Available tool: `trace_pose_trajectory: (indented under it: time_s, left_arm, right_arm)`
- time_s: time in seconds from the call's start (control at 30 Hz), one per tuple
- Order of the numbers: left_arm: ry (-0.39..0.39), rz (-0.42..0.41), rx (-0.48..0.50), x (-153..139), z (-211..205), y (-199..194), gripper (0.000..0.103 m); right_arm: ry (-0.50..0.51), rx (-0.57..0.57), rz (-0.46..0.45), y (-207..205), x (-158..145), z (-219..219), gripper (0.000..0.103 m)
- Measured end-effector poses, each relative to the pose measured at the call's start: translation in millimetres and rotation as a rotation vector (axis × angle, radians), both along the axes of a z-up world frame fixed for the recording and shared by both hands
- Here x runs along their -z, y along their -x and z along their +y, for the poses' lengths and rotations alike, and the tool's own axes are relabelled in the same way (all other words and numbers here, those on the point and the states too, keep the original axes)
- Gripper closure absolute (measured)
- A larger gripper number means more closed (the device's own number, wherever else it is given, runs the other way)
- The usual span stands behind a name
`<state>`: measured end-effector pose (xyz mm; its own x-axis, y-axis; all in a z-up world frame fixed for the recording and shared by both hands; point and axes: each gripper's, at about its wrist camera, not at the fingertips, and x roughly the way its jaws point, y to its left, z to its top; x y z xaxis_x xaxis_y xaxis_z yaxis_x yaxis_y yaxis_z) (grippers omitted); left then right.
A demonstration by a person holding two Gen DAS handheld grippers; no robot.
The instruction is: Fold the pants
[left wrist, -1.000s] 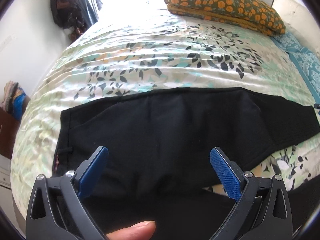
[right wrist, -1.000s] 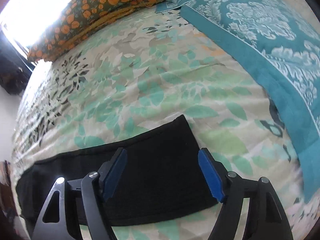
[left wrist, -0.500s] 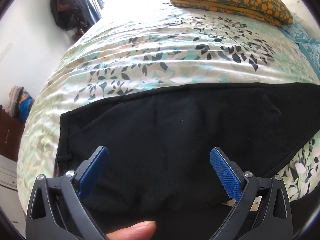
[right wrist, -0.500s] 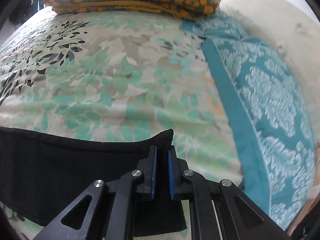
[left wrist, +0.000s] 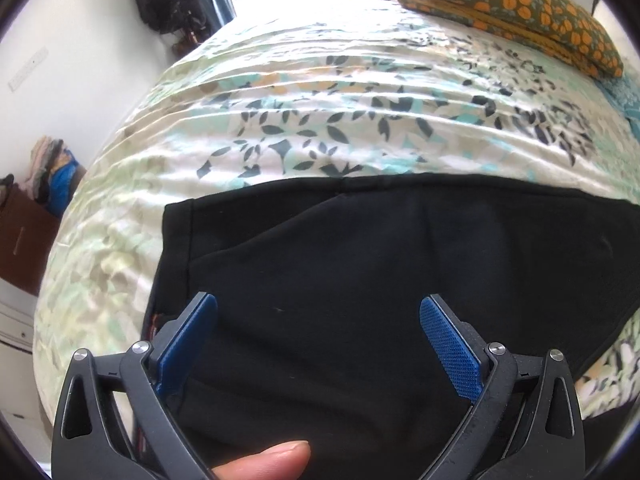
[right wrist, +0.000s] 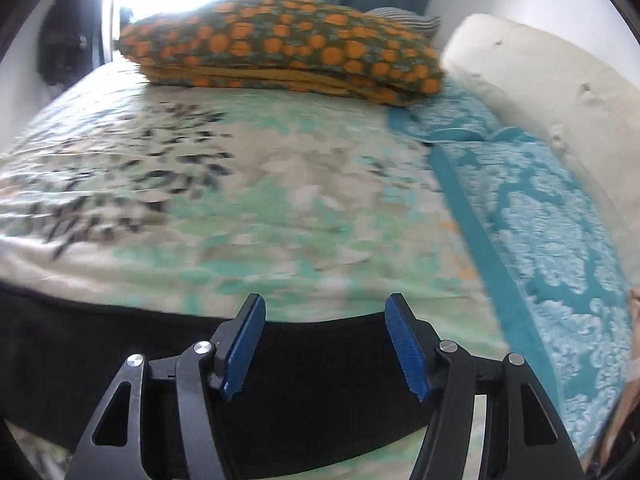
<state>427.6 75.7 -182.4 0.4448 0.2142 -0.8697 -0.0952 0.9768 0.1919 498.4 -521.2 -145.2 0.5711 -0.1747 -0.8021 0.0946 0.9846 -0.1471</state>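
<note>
Left gripper (left wrist: 318, 322) jaws spread wide, nothing between the pads, hovering over the waist end of the black pants (left wrist: 360, 280); a fingertip (left wrist: 264, 460) shows at the frame bottom. Right gripper (right wrist: 324, 344) jaws opening, not clamping, the hem end of the pants (right wrist: 320, 392) just under them. Pants lie flat along the near edge of the leaf-print bedspread (left wrist: 320, 120). Farther back: teal blanket (right wrist: 560, 240), orange-flowered folded quilt (right wrist: 280, 52), white pillow (right wrist: 560, 80).

L gripper (left wrist: 318, 334) jaws wide over black pants (left wrist: 380, 272) on bedspread (left wrist: 320, 120).
</note>
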Motion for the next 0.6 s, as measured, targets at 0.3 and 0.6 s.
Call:
trace_pose_trajectory:
  time_s: [0.3,0.6]
  left_arm:
    - [-0.361,-0.049,0.083,39.4,-8.7,-4.1,0.0]
    - [-0.05,-0.015,-0.014,17.5,56.0,-42.1,0.001]
  right_arm:
    - [-0.248,-0.452,0.331,10.5,91.9,253.8,0.04]
    - [-0.284,-0.415,0.274,4.6,52.1,303.7,0.033]
